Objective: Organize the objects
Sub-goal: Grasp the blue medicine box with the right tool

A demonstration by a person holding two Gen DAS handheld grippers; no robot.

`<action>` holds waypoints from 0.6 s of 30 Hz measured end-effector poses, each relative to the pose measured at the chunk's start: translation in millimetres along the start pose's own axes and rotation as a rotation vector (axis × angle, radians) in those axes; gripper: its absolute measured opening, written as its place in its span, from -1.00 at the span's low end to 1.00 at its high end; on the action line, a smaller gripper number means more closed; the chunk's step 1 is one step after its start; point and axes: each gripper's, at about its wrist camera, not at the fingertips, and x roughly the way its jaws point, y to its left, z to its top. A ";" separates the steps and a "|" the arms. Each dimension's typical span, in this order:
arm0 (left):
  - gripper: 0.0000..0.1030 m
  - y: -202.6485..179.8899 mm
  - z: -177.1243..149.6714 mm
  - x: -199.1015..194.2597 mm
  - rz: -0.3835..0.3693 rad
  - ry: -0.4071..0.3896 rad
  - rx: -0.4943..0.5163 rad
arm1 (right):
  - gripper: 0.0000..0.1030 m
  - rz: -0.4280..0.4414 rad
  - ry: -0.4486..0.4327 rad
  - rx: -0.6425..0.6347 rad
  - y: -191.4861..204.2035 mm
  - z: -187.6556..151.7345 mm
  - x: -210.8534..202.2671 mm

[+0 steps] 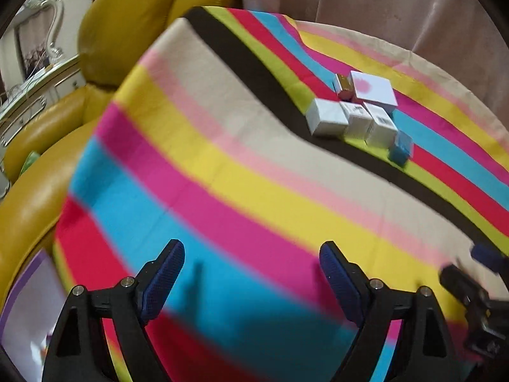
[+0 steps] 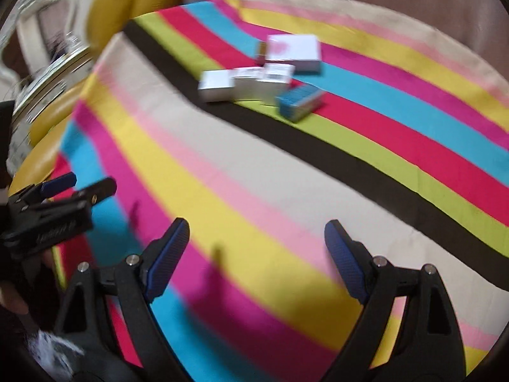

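A cluster of small boxes lies far ahead on the striped cloth (image 1: 222, 165): a white box with a pink mark (image 1: 373, 90), three white boxes in a row (image 1: 350, 121), a blue box (image 1: 401, 148) and a small dark box (image 1: 343, 87). In the right wrist view they show as the pink-marked box (image 2: 294, 51), the white row (image 2: 245, 84) and the blue box (image 2: 300, 102). My left gripper (image 1: 251, 273) is open and empty, well short of the boxes. My right gripper (image 2: 256, 254) is open and empty too. Both frames are blurred.
A yellow leather sofa (image 1: 121, 31) runs along the left. A pink curtain (image 1: 397, 0) hangs behind. A white and purple object (image 1: 28, 312) lies at the left front. The right gripper shows in the left view (image 1: 470, 286); the left gripper shows in the right view (image 2: 63, 197).
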 end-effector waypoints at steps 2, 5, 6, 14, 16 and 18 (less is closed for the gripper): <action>0.71 -3.2 9.8 17.8 0.014 0.005 0.014 | 0.72 -0.005 0.005 0.031 -12.9 8.4 10.8; 0.72 3.0 10.8 40.4 0.007 0.057 -0.010 | 0.72 -0.028 0.015 0.052 -22.4 27.1 35.4; 0.73 8.2 11.6 39.5 -0.017 0.051 -0.040 | 0.72 -0.033 0.022 0.061 -24.6 35.3 45.1; 1.00 3.3 9.8 42.8 -0.052 0.068 0.004 | 0.72 -0.072 0.027 0.059 -21.6 86.8 103.4; 1.00 1.9 11.7 45.2 -0.046 0.071 0.013 | 0.73 -0.071 0.030 0.062 -20.8 100.9 115.5; 1.00 2.8 12.0 46.4 -0.048 0.070 0.010 | 0.74 -0.091 0.034 0.062 -21.4 112.6 126.4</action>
